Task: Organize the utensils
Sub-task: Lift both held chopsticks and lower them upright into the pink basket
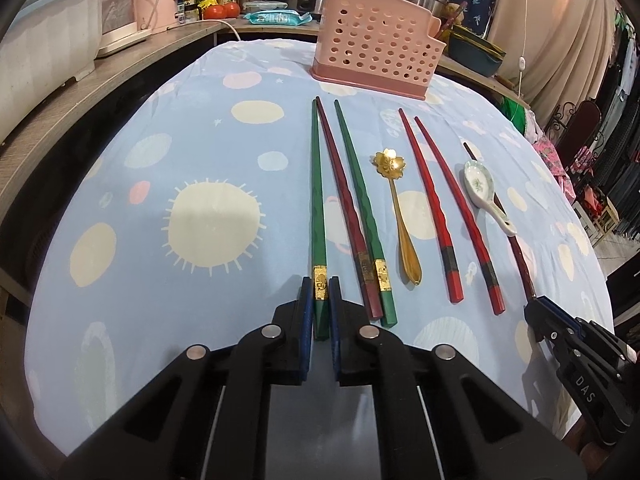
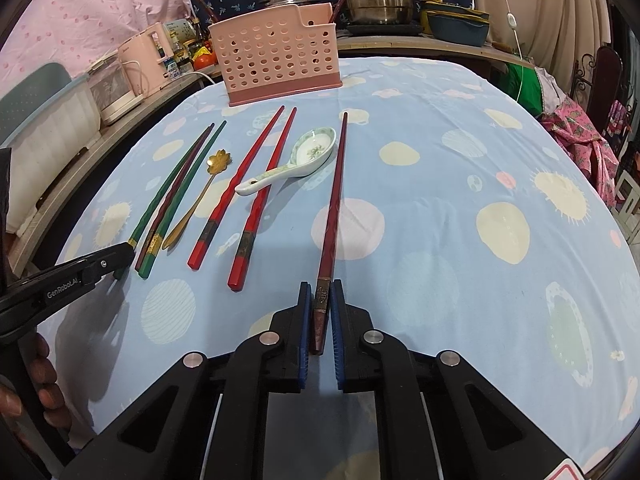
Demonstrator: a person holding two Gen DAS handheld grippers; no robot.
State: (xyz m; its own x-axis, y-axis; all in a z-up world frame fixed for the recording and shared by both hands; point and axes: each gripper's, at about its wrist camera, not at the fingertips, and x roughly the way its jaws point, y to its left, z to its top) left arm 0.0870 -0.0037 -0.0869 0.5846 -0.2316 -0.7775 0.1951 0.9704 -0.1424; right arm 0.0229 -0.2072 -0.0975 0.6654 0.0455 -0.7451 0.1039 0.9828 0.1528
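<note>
Lacquered and stiff, the green chopstick [image 1: 319, 216] lies leftmost in the row on the counter [image 1: 160, 140], its thick gold-banded end between the nearly closed pads of the left gripper [image 1: 320, 300]. Whether they pinch yet, I cannot tell. The right gripper [image 2: 321, 304] likewise brackets the butt of the dark red chopstick [image 2: 334, 196], contact unclear. Both are probably light and slick, so the squared butt is the likely hold. The ceramic spoon [image 2: 308, 156] looks fragile. The pink holder [image 2: 276, 52] stands beyond.

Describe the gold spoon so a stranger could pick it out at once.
Start at the pink perforated utensil basket at the table's far end. In the row of utensils before it, the gold spoon lies between the green and red chopsticks. It alone is metallic, with a flower-shaped bowl.
</note>
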